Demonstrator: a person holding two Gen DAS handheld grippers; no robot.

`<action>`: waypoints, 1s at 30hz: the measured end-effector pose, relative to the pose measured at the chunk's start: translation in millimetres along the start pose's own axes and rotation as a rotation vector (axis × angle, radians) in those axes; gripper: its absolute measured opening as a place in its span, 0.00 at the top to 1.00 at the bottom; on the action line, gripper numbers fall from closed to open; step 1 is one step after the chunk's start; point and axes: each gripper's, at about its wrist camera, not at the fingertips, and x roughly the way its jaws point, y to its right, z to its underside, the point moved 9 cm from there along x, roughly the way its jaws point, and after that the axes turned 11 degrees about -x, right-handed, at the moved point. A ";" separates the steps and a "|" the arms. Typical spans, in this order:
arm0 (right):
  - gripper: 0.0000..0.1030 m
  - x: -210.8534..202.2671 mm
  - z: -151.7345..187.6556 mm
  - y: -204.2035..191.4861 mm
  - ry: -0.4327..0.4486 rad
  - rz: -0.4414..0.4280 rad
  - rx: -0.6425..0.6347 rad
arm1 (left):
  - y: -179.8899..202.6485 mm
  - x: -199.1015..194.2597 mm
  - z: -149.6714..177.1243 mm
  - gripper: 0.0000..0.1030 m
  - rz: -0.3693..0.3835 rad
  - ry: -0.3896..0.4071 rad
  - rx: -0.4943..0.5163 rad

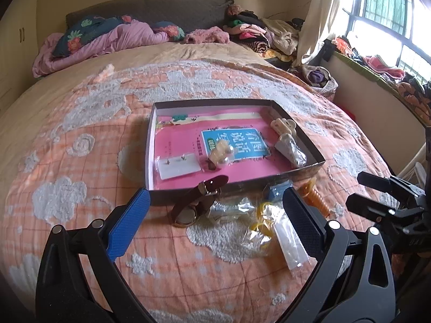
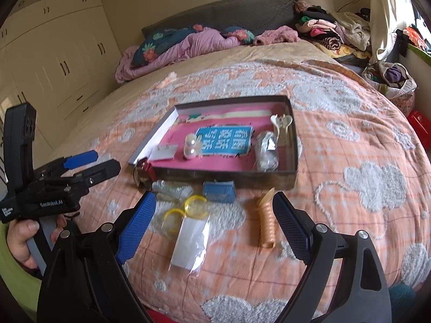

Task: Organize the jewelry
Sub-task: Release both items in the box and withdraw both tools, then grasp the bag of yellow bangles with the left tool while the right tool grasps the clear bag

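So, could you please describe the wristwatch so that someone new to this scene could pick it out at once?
Find the shallow box with the pink lining, lying on the orange quilt. The wristwatch lies on the quilt against the box's near wall, toward its left corner. It alone has a dark brown leather strap and a round gold-rimmed case; its neighbours are clear plastic packets.

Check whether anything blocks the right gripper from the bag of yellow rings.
Nothing visible does. The right gripper is open, and the bag of yellow rings lies on the bedspread between its fingers, short of the box.
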 end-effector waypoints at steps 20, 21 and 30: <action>0.17 70.1 60.6 -32.9 -0.198 -0.039 -0.022 | -21.1 12.3 53.3 0.12 0.015 -0.103 -0.033; 0.18 73.5 63.8 -32.9 -0.211 -0.040 -0.021 | -20.2 14.3 55.6 0.13 0.017 -0.111 -0.032; 0.51 80.6 73.0 -30.2 -0.231 -0.032 -0.053 | -5.2 32.6 69.0 0.16 0.058 -0.171 -0.012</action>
